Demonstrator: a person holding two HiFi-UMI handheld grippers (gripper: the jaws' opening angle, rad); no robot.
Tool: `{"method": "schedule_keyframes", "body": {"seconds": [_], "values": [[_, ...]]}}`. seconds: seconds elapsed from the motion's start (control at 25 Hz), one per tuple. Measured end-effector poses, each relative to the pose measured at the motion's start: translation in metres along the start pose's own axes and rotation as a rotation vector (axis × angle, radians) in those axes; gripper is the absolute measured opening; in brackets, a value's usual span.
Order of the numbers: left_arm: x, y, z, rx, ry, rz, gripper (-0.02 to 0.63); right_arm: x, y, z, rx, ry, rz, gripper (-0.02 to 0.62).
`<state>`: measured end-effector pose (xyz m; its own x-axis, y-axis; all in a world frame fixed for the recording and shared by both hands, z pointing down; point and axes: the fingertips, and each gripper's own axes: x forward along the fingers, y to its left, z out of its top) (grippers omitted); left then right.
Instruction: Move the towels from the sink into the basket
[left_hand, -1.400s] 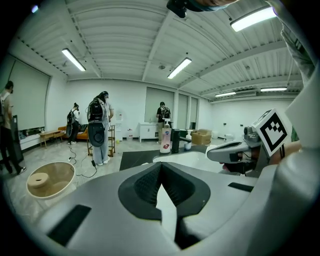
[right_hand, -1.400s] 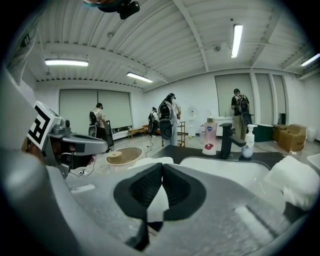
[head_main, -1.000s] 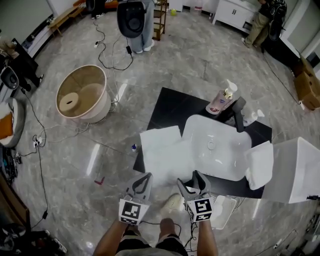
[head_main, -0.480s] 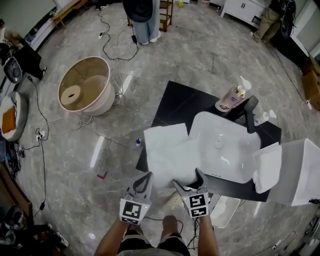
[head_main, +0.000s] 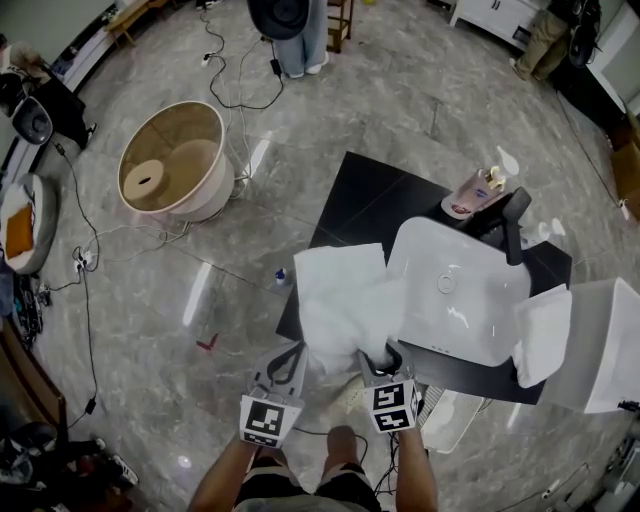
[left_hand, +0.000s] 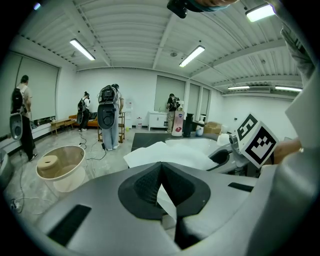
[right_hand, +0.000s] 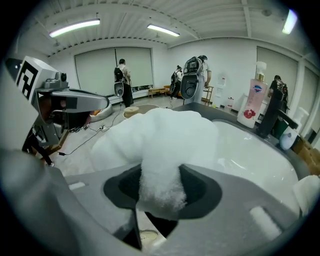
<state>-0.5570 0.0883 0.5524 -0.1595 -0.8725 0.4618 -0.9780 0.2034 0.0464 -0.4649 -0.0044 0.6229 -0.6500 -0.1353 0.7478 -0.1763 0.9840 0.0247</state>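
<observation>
A white towel (head_main: 345, 295) lies draped over the left rim of the white sink (head_main: 470, 300) and hangs down toward me. My right gripper (head_main: 375, 356) is at the towel's near edge. Its jaws have just been closing, and they are shut on a bunched fold of the towel (right_hand: 160, 135), as the right gripper view (right_hand: 159, 195) shows. My left gripper (head_main: 293, 355) sits just left of that edge with its pads touching at the tips (left_hand: 160, 167). White towel (left_hand: 170, 155) shows behind them. A second white towel (head_main: 545, 335) hangs over the edge of a white box (head_main: 605, 340) to the sink's right.
The sink stands on a black mat (head_main: 360, 190), with a soap bottle (head_main: 470, 195) and a black faucet (head_main: 515, 215) at its back. A round tan tub (head_main: 170, 160) sits on the floor at far left among cables. A person (head_main: 295, 30) stands beyond.
Both grippers have come down and forward to the towel's near edge. The right gripper's jaws have closed on that edge and bunched it.
</observation>
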Motion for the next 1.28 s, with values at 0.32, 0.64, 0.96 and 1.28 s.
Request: {"method": "schedule_keyframes", "body": {"seconds": [0.32,0.64,0.96,1.28], "values": [[-0.008,0.006,0.002,0.007,-0.001,0.009,0.008,-0.004,0.004,0.003,0.029,-0.041,-0.028,0.15],[-0.022,0.011,0.03,0.038,-0.038,0.017,0.008,-0.029,0.006,0.038,0.125,-0.164,-0.031,0.138],[-0.052,0.019,0.075,0.073,-0.104,0.028,0.008,-0.074,0.004,0.091,0.147,-0.27,-0.073,0.135],[-0.083,0.019,0.128,0.111,-0.19,0.023,0.008,-0.131,0.004,0.138,0.141,-0.364,-0.131,0.135]]}}
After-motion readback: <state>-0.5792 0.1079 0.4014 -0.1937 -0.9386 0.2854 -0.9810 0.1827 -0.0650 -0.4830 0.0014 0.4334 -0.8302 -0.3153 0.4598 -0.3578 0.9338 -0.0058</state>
